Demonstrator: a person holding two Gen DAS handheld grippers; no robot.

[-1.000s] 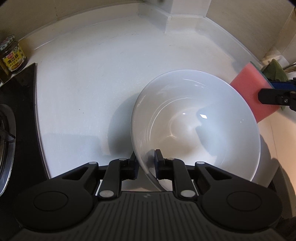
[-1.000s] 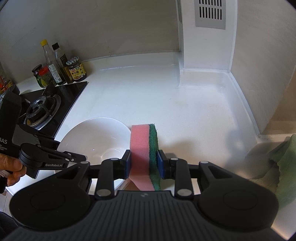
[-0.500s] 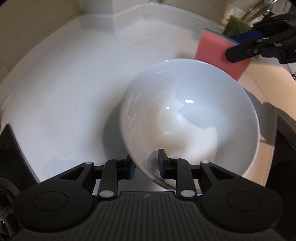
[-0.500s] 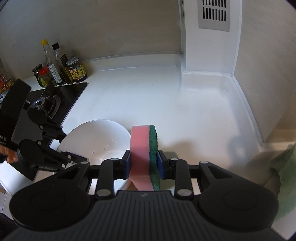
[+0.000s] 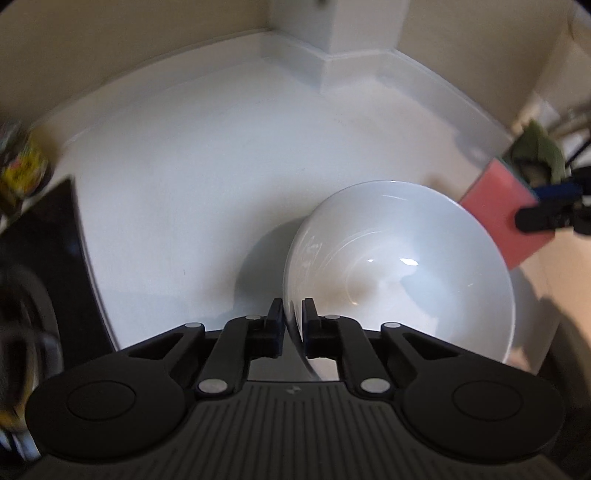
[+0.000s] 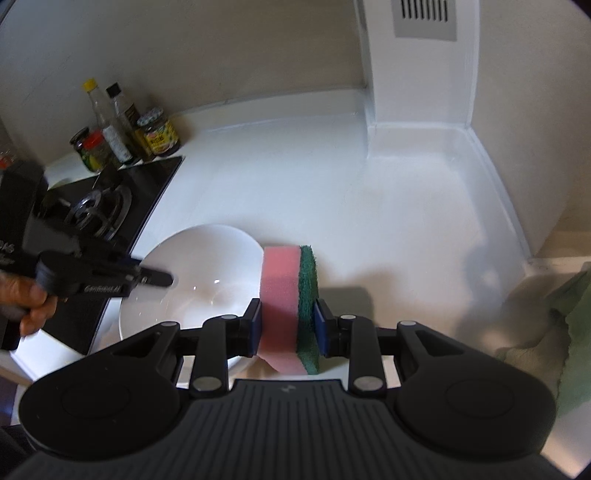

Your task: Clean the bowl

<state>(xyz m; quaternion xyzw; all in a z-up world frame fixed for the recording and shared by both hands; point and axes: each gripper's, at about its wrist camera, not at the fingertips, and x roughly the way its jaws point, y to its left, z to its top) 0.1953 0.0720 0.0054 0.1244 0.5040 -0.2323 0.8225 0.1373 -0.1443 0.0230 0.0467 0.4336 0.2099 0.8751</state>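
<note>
While pinched at its near rim, bowl: white ceramic bowl [image 5: 402, 273] tipped up on the white countertop [image 5: 207, 177], mouth turned toward the sponge; likely tilted so the inside can be reached.
Left gripper: left gripper [image 5: 292, 325] jaws just closed onto the rim, one pad outside the wall, one inside; clamped tight on the bowl. Seen from the right wrist at 9 o'clock [image 6: 162, 277], a hand [image 6: 26, 301] behind it.
Right gripper: right gripper [image 6: 288, 326] squeezing a sponge [image 6: 288, 295] across its thickness, pink foam on the left, green scouring face on the right; long edge pointing forward, probably to present an end to the bowl.
Sponge position: just beside the bowl's far rim, at 2 o'clock in the left wrist view [image 5: 502, 218]; contact with the rim not certain.
Task stage: judged as bracing done, scrubbing not yet begun; bowl interior looks glossy, no visible residue.
Surroundings: gas hob [image 6: 99, 210] at 9 to 10 o'clock of the bowl, close to its left side; sauce jars and bottles [image 6: 125, 129] beyond at 11 o'clock; green cloth [image 6: 569, 317] at 3 o'clock by the counter edge; wall vent [image 6: 424, 16] at 1 o'clock.
Obstructions: nothing between sponge and bowl mouth; hob edge near the left gripper, limited room for swinging the bowl leftward.
Risk: thin rim grip on a smooth bowl, could slip under scrubbing pressure.
</note>
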